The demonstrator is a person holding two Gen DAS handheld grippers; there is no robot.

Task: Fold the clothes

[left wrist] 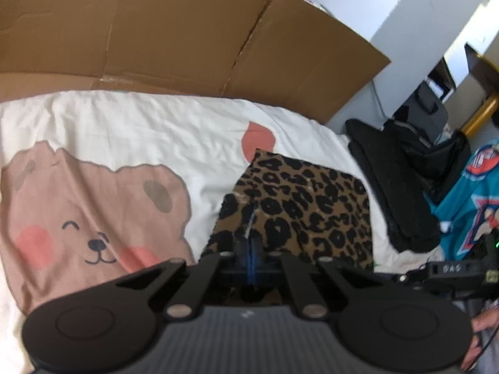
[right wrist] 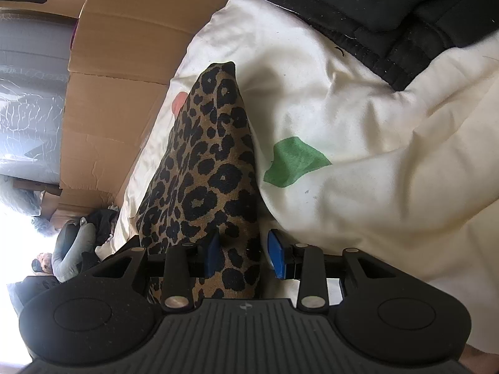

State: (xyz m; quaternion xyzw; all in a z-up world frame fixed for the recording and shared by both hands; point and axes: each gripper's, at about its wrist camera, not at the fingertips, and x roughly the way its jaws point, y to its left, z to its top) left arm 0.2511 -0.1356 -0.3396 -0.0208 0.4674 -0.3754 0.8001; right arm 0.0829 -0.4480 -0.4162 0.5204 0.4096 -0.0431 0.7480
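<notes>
A large cardboard box (left wrist: 187,31) stands flattened and upright along the far edge of the bed; its contents, if any, cannot be seen. One leopard-print garment (left wrist: 299,205) lies on the white bear-print cover (left wrist: 124,124), to the right of the printed bear face. In the right wrist view the leopard-print garment (right wrist: 205,168) appears as a long, narrow shape whose long axis runs away from the camera, tapering to a corner that points toward the box.

The left gripper (left wrist: 249,243) has its blue pads pressed together at the near left edge of the garment, pinching a fold of that fabric. The right gripper (right wrist: 246,255) stands with its jaws spread; the near end of the garment lies between the pads, the left pad touches the cloth and the right pad stands clear of it.

One pile of black clothes (left wrist: 396,187) lies at the right edge of the cover, and one teal jersey (left wrist: 467,205) lies beyond it.
</notes>
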